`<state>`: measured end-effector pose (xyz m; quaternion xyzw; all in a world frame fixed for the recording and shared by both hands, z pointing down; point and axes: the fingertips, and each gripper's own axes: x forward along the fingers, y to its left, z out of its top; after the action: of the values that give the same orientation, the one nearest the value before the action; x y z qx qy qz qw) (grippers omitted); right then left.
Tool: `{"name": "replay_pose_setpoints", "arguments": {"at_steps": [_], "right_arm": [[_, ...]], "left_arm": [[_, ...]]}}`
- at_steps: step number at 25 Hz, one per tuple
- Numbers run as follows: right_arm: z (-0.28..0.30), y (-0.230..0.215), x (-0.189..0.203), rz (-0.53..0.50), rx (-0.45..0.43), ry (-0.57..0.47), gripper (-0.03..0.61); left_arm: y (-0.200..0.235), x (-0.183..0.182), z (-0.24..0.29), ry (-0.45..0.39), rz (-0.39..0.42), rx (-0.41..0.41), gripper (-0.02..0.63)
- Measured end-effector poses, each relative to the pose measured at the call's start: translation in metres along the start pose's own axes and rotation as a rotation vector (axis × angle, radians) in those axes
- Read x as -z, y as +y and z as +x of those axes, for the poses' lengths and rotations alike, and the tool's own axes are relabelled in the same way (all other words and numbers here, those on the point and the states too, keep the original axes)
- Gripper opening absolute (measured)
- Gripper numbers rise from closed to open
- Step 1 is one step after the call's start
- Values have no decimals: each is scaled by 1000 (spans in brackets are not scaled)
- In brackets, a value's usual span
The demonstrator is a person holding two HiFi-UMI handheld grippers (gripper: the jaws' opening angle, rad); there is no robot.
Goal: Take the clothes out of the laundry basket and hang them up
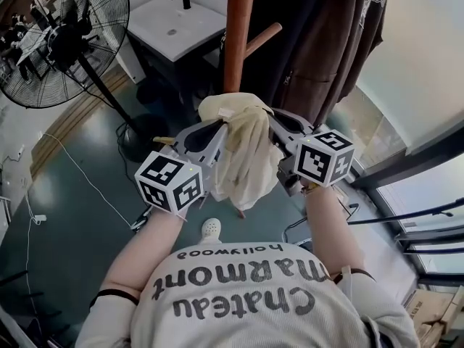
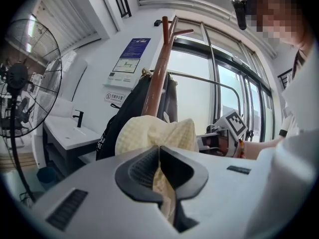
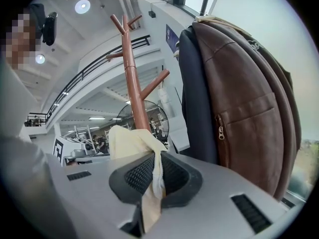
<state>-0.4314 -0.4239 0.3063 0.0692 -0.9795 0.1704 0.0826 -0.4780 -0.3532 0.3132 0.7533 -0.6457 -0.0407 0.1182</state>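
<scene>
Soft pale yellow cloth garment (image 1: 243, 151), up by the brown wooden coat stand (image 1: 238, 35).
The left gripper (image 1: 216, 135) and the right gripper (image 1: 275, 127) each pinch its top tight. It looks light and floppy, so hold the top edge.

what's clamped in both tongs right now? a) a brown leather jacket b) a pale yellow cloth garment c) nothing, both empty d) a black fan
b: the pale yellow cloth garment is pinched in the left tongs and the right tongs, hanging between them beside the reddish-brown wooden coat stand.
</scene>
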Motion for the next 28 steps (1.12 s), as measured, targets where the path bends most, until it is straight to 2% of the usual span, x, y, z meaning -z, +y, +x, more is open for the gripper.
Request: {"name": "replay_pose_setpoints", "arguments": {"at_steps": [7,12,18,20,22,28], "right_arm": [[-2,8,11,-18,2,0,40],[-2,11,10,28,3,-14,40],[-11,6,9,-10,112,-56,45],[-14,2,12,3,138,-41,80],[-19,-1,16,19,152,-25,115],[-45,3,27,35,186,-15,133]], "left_arm": [[-12,14,2,20,10,29,18],[-21,15,7,33,4,53,19],[-20,9,-9,-25,-2,16,21],[-17,6,-16,-44,-14,-1,21],[-15,2,-23,-57,-15,-20,21],[-31,-1,-47,-91,-14,-50,20]]}}
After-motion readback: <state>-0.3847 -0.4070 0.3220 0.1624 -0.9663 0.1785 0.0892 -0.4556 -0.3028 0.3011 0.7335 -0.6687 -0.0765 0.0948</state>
